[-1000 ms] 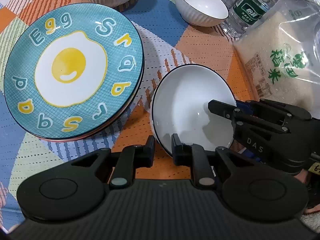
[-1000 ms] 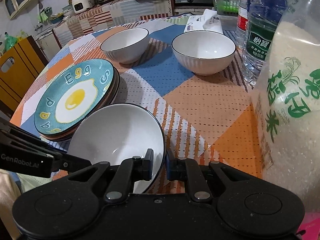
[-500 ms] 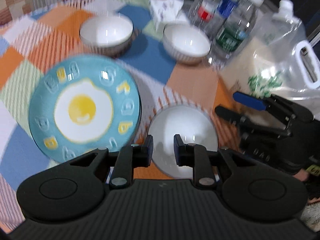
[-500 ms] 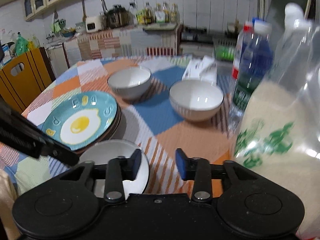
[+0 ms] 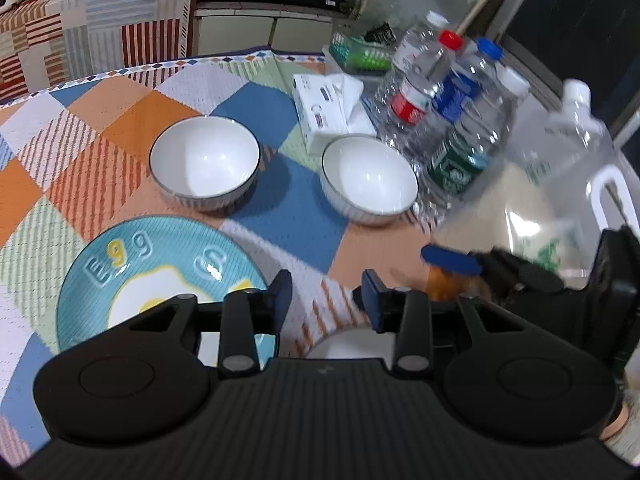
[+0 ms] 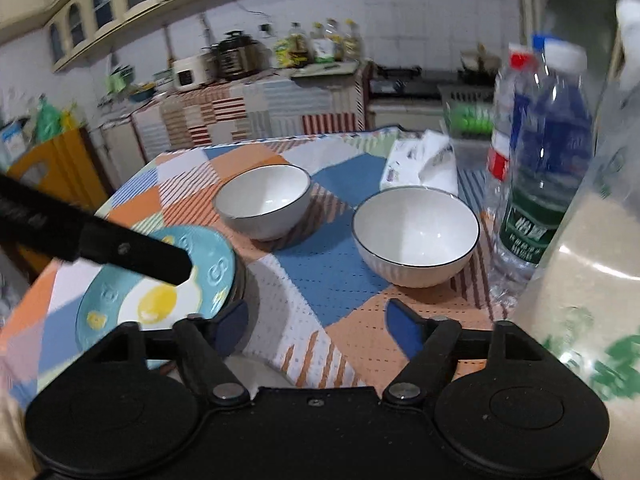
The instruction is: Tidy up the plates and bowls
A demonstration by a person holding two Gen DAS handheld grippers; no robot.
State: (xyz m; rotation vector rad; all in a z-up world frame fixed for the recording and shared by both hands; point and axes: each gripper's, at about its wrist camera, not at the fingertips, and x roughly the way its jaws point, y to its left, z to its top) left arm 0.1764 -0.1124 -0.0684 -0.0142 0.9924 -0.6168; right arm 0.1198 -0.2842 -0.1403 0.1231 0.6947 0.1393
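Note:
A stack of plates topped by a teal "Egg" plate (image 5: 160,272) (image 6: 160,288) lies at the near left of the table. Two white bowls stand beyond it, one at the left (image 5: 205,162) (image 6: 264,200) and one at the right (image 5: 369,178) (image 6: 416,232). A third white bowl (image 5: 348,346) (image 6: 256,372) sits on the cloth under both grippers, mostly hidden. My left gripper (image 5: 326,294) is open and empty above it. My right gripper (image 6: 316,324) is open and empty, wider apart. It shows at the right in the left wrist view (image 5: 452,260).
Several water bottles (image 5: 452,112) (image 6: 544,168) and a large bag of rice (image 5: 568,184) (image 6: 592,280) crowd the right side. A tissue pack (image 5: 332,108) (image 6: 420,160) lies behind the right bowl. A patchwork cloth (image 5: 296,216) covers the table. A kitchen counter stands behind.
Both grippers let go of the near bowl's rim, opened, and rose and pulled back. The bowl now rests flat below them; the views tilted up toward the far bowls and kitchen.

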